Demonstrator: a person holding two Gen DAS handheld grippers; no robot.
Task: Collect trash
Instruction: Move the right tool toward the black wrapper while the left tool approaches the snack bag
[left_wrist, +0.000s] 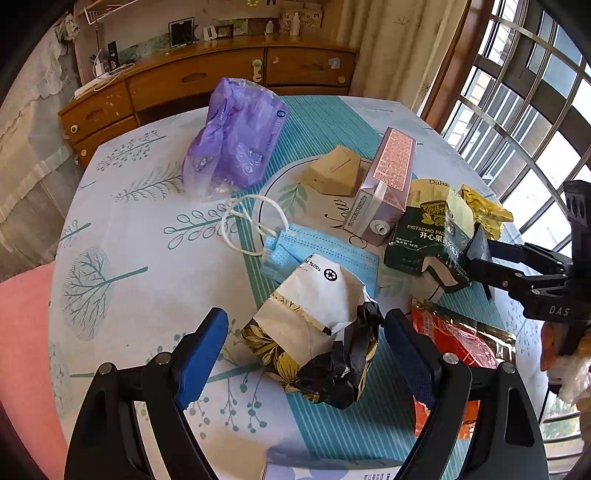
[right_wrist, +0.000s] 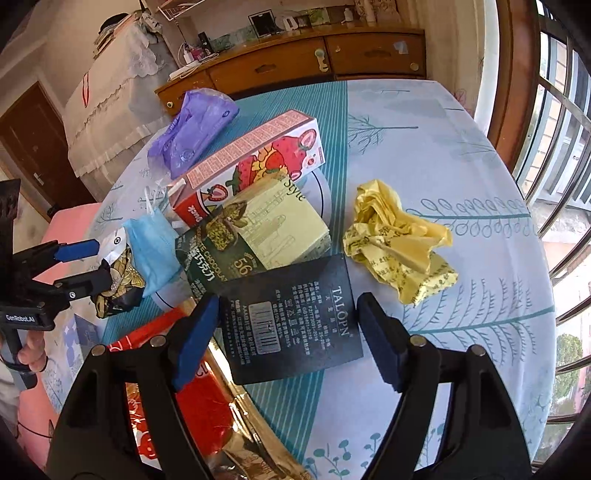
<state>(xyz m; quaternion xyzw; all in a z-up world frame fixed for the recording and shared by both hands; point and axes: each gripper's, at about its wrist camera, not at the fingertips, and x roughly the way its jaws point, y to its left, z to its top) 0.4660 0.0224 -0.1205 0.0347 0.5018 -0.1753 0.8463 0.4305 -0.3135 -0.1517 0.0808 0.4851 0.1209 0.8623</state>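
Observation:
A crumpled white, black and gold paper bag (left_wrist: 314, 343) lies between the blue pads of my left gripper (left_wrist: 306, 350), which is open; the right pad is close to the bag's black end and the left pad stands clear. In the right wrist view that gripper (right_wrist: 105, 264) straddles the same bag (right_wrist: 118, 284). My right gripper (right_wrist: 288, 339) is open around a black printed card (right_wrist: 291, 317), with a pad at each side edge. The card leans on a green chocolate box (right_wrist: 221, 254). In the left wrist view the right gripper (left_wrist: 476, 254) sits beside that box (left_wrist: 417, 240).
On the tree-print tablecloth (right_wrist: 443, 147) also lie a blue face mask (left_wrist: 314, 251), a purple plastic bag (left_wrist: 236, 144), a strawberry carton (right_wrist: 258, 158), a yellow crumpled wrapper (right_wrist: 395, 240), a red foil packet (left_wrist: 454, 343) and a brown cardboard piece (left_wrist: 336, 173). A wooden sideboard (left_wrist: 221, 77) stands beyond.

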